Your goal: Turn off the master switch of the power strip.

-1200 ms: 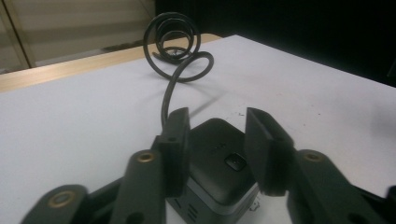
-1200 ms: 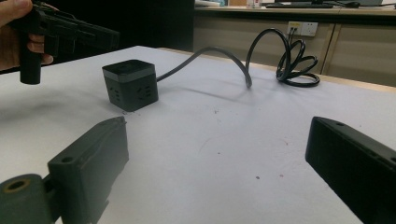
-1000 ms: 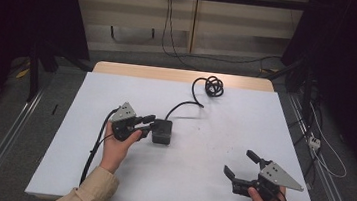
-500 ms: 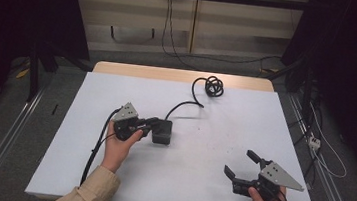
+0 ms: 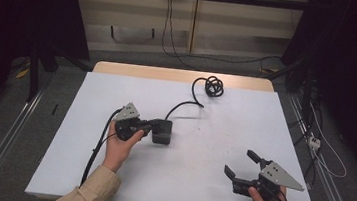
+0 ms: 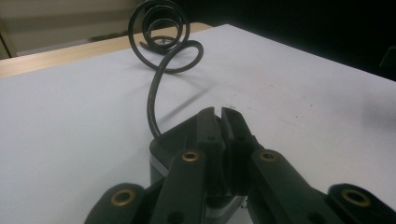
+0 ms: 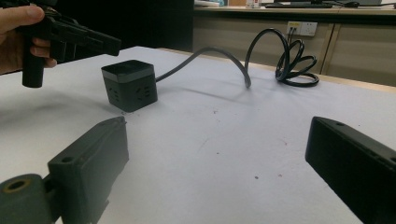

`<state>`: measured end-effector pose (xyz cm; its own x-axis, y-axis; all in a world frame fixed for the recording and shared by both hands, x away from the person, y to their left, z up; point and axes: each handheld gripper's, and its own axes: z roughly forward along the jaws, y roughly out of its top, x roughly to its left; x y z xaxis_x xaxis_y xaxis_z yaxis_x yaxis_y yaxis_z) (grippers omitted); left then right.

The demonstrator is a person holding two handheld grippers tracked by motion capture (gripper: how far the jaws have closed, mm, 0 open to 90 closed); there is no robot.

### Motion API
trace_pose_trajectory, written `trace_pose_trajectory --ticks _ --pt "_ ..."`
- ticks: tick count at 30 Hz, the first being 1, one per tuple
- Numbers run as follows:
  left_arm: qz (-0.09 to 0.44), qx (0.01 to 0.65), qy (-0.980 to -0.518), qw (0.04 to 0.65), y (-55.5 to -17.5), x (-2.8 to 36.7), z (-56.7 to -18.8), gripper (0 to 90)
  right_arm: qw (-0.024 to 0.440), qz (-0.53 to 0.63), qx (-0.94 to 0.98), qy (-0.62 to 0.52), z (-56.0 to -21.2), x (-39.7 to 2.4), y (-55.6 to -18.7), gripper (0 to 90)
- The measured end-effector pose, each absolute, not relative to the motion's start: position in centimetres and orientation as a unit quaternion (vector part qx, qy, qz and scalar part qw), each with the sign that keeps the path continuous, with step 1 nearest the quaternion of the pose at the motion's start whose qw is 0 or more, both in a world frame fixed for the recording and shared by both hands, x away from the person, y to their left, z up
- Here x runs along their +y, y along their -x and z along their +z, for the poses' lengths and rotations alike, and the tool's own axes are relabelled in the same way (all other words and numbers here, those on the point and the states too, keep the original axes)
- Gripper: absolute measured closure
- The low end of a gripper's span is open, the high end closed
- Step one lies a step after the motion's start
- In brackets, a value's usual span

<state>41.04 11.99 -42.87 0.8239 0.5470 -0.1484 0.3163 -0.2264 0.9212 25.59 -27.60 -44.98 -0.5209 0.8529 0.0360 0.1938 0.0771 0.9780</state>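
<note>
A black cube-shaped power block [image 5: 162, 131] sits on the white counter [image 5: 211, 149], left of its middle. Its black cable [image 5: 182, 104] runs away from the block to a loose coil [image 5: 213, 86] near the counter's far edge. The left claw [image 5: 152, 126] has its jaws pressed together, their tips over the block's top. The right claw [image 5: 243, 163], well to the right of the block near the counter's front edge, is spread wide and empty.

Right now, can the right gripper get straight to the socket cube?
Probably yes: the right gripper is open, with bare table between it and the socket cube; the shut left gripper hovers over its far side.
</note>
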Motion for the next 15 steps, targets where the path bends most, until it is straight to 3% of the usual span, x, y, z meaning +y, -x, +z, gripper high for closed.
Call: trace_pose_trajectory --ticks 15 --pt "0.087 0.271 -0.785 0.55 -41.04 11.27 -43.04 90.0 0.296 0.558 0.67 -0.391 -44.96 -27.65 -25.61 5.6"
